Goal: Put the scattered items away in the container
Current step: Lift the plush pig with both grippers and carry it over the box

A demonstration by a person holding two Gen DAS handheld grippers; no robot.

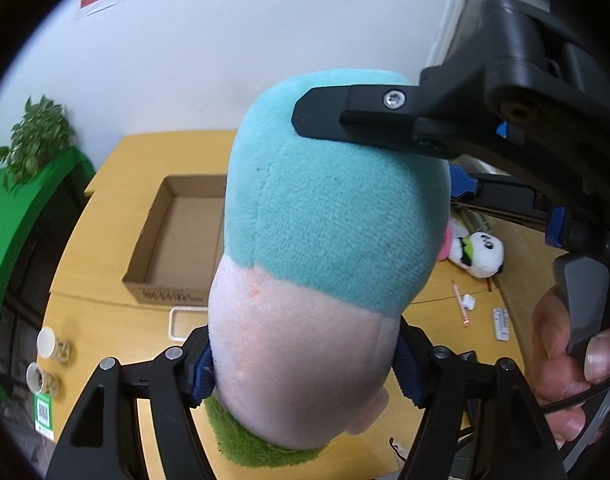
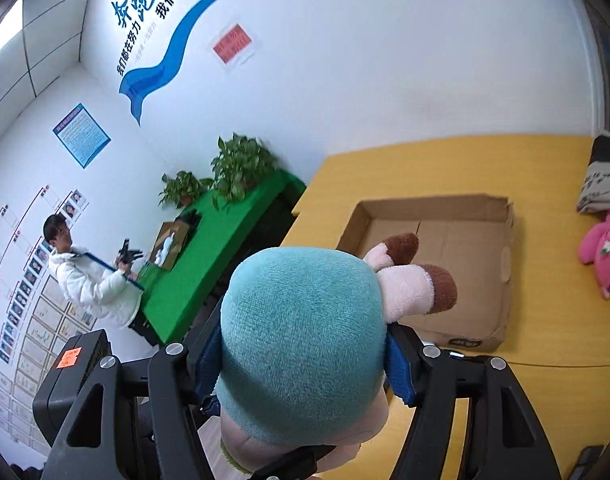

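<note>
Yellow wooden tabletop (image 2: 445,164) fills the middle of both views, set against a white wall with potted plants (image 2: 241,166) on a green bench at the left, and on it sits the cardboard box (image 2: 477,320) we take to be the container — as far as we can see into it, nothing lies inside yet, though the toy hides part of its floor. We hold one large plush doll (image 1: 325,208) between both tools: the left gripper (image 1: 301,376) is clamped on its pale pink part at the bottom centre of the left wrist view, its blue pads pressed into the fabric, and the right gripper (image 2: 301,364) is clamped on the teal body at the bottom centre of its own view, with the doll's brown-tipped feet (image 2: 421,280) pointing toward the box. The doll hangs in the air in front of the box, not yet over its opening, so we judge the first placement to be under way and not finished. Left to do: a panda plush (image 1: 481,252) at the right of the left view, a pink plush (image 2: 605,252) at the right edge of the right view, and a few small things near the panda — a pencil-like stick (image 1: 461,304) and what may be an eraser (image 1: 469,301), too small to be sure.
</note>
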